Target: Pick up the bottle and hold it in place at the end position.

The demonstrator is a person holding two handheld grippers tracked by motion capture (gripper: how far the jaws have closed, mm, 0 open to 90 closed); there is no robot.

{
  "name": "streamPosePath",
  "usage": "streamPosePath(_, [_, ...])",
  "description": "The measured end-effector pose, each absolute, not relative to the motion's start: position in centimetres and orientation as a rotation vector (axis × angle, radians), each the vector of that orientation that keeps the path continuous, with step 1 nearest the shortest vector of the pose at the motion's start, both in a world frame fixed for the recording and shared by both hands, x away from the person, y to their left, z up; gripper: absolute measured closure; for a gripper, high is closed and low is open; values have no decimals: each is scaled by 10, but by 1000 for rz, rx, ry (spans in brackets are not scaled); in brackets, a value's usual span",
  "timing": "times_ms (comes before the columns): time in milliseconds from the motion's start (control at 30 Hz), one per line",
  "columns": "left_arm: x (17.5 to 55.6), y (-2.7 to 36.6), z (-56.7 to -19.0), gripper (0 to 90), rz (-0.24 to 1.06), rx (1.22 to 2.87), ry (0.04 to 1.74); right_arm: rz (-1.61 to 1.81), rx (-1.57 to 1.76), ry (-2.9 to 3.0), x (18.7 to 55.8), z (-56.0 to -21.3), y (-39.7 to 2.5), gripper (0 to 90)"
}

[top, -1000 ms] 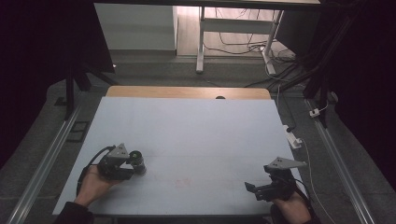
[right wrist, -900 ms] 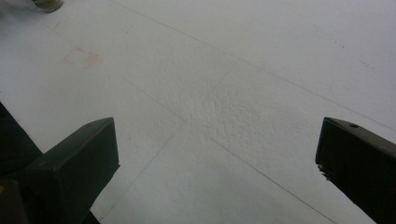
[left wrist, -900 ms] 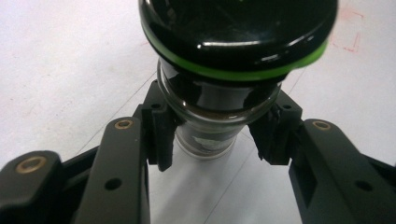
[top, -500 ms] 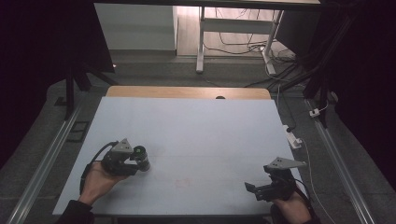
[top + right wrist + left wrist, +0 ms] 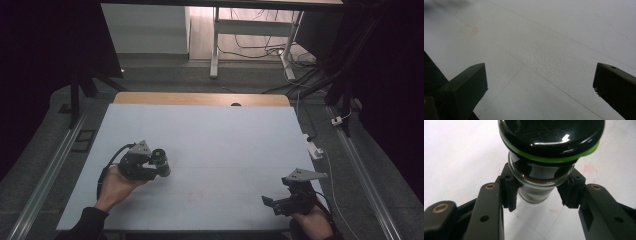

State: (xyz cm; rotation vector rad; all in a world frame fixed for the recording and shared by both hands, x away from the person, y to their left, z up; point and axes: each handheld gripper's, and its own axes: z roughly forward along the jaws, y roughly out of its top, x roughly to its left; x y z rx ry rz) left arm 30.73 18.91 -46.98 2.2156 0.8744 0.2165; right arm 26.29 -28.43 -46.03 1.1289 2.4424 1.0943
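Note:
My left gripper (image 5: 159, 165) is shut on a small glass jar (image 5: 161, 161) with a black lid and a green ring, at the table's left front. In the left gripper view both pads clamp the jar (image 5: 541, 180) just below its lid, with my left gripper (image 5: 540, 195) holding it over the white tabletop. Dark contents fill the glass. My right gripper (image 5: 272, 202) rests near the front right edge, held by a hand. In the right gripper view my right gripper (image 5: 540, 82) stands wide open with bare tabletop between its jaws.
The pale table (image 5: 220, 130) has a wooden strip (image 5: 200, 98) along its far edge. Metal rails (image 5: 47, 170) run along both sides on the floor. A white power strip (image 5: 314, 148) and cables lie off the right edge. Faint red marks (image 5: 469, 29) dot the tabletop.
The left hand has carried the jar to the right and slightly away from the front edge. The right gripper has stayed still.

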Motion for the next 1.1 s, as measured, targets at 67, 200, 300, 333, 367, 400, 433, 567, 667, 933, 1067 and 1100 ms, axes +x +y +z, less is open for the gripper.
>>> streamPosePath(67, [311,184,-468,538,206,2210,875,1093,1128,2445,263,-460,-284,0])
streamPosePath(200, [318,175,-464,538,204,2207,875,1095,1127,2444,263,-460,-284,0])
streamPosePath(300, [324,168,-460,538,219,2201,871,1101,1129,2442,263,-460,-284,0])
streamPosePath(333, [328,163,-457,538,226,2201,872,1101,1130,2443,263,-461,-284,0])
streamPosePath(367, [328,163,-457,538,226,2201,872,1100,1131,2444,263,-461,-284,0])
streamPosePath(400, [331,160,-456,538,228,2204,872,1100,1130,2444,263,-461,-284,0])
streamPosePath(433, [335,154,-455,538,225,2204,872,1100,1131,2444,263,-461,-284,0])
streamPosePath(567, [344,140,-453,538,232,2219,863,1099,1127,2445,263,-461,-284,0])
streamPosePath(667, [348,133,-452,538,242,2222,856,1101,1128,2444,263,-461,-284,0])
streamPosePath(933, [363,114,-453,538,234,2222,832,1106,1131,2440,264,-460,-284,0])
streamPosePath(1067, [372,107,-456,538,234,2226,827,1097,1120,2444,264,-461,-283,0])
streamPosePath(1100, [375,102,-457,538,232,2226,828,1096,1119,2444,264,-461,-283,0])
